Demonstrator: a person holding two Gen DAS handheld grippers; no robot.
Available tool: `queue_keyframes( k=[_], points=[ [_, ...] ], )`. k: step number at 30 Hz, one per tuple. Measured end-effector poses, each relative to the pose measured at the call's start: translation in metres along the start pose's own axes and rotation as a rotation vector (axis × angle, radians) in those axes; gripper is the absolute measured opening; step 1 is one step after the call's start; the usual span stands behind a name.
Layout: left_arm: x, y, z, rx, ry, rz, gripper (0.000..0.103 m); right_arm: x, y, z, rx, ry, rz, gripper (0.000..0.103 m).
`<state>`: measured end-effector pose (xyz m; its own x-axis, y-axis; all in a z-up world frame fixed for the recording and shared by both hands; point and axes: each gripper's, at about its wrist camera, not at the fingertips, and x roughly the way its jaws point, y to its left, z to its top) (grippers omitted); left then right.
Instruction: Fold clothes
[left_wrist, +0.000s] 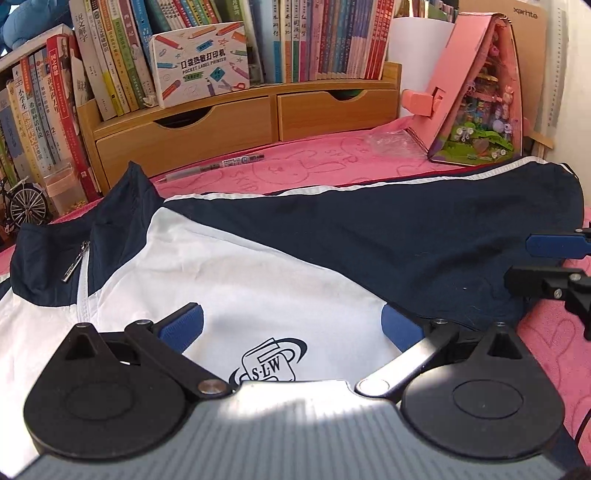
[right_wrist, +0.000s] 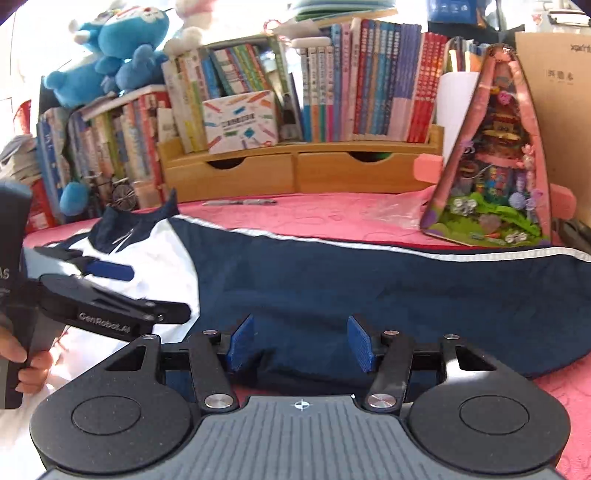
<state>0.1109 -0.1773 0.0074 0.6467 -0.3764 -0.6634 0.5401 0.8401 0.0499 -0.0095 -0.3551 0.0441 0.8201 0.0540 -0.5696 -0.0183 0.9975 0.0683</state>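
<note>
- Your right gripper (right_wrist: 300, 343) sits nearest, its blue pads apart over the dark blue sleeve (right_wrist: 369, 295) with nothing pinched between them; the cloth lies loose below, so the sleeve looks laid down rather than held.
- That sleeve is folded across the front of the jacket (left_wrist: 240, 266), which lies flat on the pink cover (left_wrist: 314, 166), collar to the left; this reads as one fold made, more to come.
- Your left gripper (left_wrist: 291, 328) hovers over the white chest by the printed badge (left_wrist: 267, 363), jaws wide apart, empty, well placed to steady the body.
- Behind, a pen (left_wrist: 221, 164) and the wooden drawers (left_wrist: 240, 125) stay clear of the cloth.
</note>
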Motion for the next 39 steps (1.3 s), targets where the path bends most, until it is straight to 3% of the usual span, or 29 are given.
queue_keyframes(
  k=[2,7,16,21,23,26,29,32,34,37,39],
  points=[
    [0.008,-0.008,0.003,0.034,0.005,0.032,0.103,0.009,0.01,-0.007,-0.035,0.037,-0.013,0.058],
    [0.037,0.007,0.023,-0.09,0.048,0.027,0.103,0.019,0.014,-0.011,-0.059,0.06,-0.023,0.064],
    [0.097,0.042,0.069,-0.194,0.045,0.204,0.103,0.02,0.016,-0.012,-0.052,0.065,-0.025,0.066],
    [0.113,0.039,0.08,-0.153,0.033,0.274,0.103,0.02,0.014,-0.011,-0.044,0.068,-0.028,0.069],
    [0.109,0.04,0.084,-0.146,0.052,0.264,0.102,0.02,0.014,-0.011,-0.041,0.07,-0.03,0.071],
    [0.078,0.039,0.075,-0.149,0.009,0.18,0.101,0.021,0.013,-0.011,-0.037,0.072,-0.033,0.073],
    [0.034,0.032,0.053,-0.126,-0.032,0.065,0.102,0.021,0.013,-0.01,-0.034,0.073,-0.036,0.074],
    [0.004,0.022,0.028,-0.059,-0.026,-0.004,0.102,0.021,0.014,-0.01,-0.033,0.074,-0.042,0.076],
    [-0.003,0.011,0.014,-0.021,0.018,-0.061,0.102,0.021,0.014,-0.01,-0.032,0.075,-0.048,0.078],
    [0.007,-0.004,0.011,0.03,0.046,-0.047,0.102,0.021,0.014,-0.01,-0.03,0.077,-0.054,0.08],
    [0.021,-0.008,0.015,-0.001,0.069,-0.06,0.103,0.022,0.014,-0.01,-0.026,0.079,-0.056,0.082]
  ],
)
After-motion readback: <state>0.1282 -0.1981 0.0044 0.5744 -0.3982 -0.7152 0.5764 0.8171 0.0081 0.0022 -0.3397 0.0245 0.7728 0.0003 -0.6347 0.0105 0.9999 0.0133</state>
